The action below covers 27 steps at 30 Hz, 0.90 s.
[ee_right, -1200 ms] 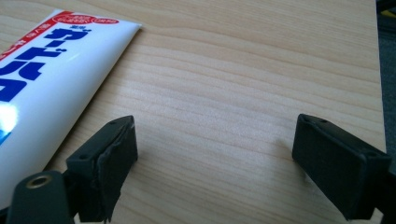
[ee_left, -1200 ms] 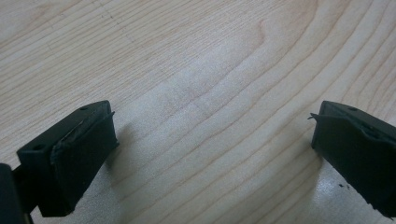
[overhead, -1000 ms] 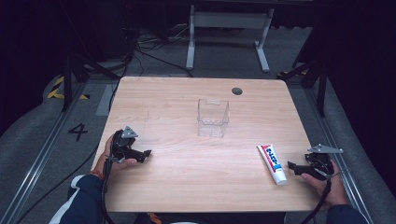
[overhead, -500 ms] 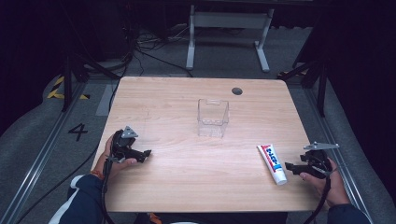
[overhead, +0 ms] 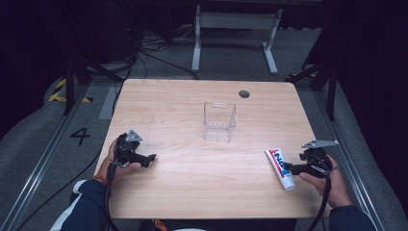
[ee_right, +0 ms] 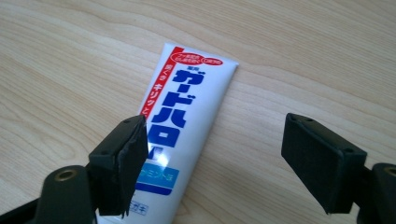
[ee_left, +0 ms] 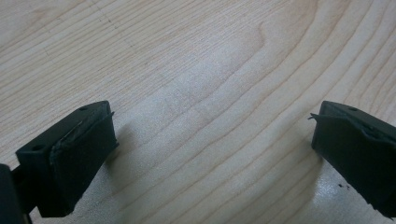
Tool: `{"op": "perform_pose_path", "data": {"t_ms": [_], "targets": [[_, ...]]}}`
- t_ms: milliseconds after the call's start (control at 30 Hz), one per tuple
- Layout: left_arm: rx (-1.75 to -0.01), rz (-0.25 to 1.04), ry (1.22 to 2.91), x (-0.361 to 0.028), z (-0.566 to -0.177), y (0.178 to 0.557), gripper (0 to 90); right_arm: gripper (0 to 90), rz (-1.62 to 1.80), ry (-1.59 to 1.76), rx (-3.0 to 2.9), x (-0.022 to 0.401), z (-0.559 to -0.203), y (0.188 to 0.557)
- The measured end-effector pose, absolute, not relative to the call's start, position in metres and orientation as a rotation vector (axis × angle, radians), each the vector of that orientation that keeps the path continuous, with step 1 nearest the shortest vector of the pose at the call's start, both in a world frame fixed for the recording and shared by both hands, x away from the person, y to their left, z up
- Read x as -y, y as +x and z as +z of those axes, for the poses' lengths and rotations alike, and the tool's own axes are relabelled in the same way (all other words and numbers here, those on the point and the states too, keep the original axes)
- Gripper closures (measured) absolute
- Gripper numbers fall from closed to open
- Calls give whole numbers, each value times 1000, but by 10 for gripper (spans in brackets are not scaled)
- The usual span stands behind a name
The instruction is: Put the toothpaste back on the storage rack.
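Observation:
A white toothpaste tube (overhead: 280, 168) with blue and red print lies flat near the table's front right edge. My right gripper (overhead: 293, 168) hovers just right of it, pointing left at it. In the right gripper view the tube (ee_right: 187, 116) lies on the wood under and between the jaws, nearer the left pad (ee_right: 126, 158). The pads do not press on it. These jaws have just been closing a little and still stand wide. My left gripper (overhead: 150, 159) rests at the front left, open over bare wood (ee_left: 210, 149).
A clear plastic box (overhead: 219, 120) stands upright mid-table, beyond both grippers. A round cable hole (overhead: 244, 94) sits at the back of the wooden table (overhead: 183, 192). Metal stand legs and cables lie on the floor behind.
My right gripper has lifted slightly and shifted left, closer to the tube, with its jaws a bit narrower. The left gripper and the tube have not moved.

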State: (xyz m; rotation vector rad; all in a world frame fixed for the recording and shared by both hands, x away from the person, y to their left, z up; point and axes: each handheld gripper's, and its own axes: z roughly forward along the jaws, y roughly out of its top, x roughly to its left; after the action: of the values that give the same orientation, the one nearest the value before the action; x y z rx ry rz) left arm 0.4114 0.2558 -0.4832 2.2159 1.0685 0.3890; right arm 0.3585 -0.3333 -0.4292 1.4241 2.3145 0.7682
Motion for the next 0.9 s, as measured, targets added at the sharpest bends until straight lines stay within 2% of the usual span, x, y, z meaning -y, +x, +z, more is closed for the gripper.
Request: {"op": "perform_pose_path", "data": {"t_ms": [433,900], "targets": [[-1064,383,2220,-256,-483,412,3,239,645,1478,-2474,306,-443,378],[-1071,382,2227,-255,-482,412,3,246,500,1484,-2519,296,-454,391]]}}
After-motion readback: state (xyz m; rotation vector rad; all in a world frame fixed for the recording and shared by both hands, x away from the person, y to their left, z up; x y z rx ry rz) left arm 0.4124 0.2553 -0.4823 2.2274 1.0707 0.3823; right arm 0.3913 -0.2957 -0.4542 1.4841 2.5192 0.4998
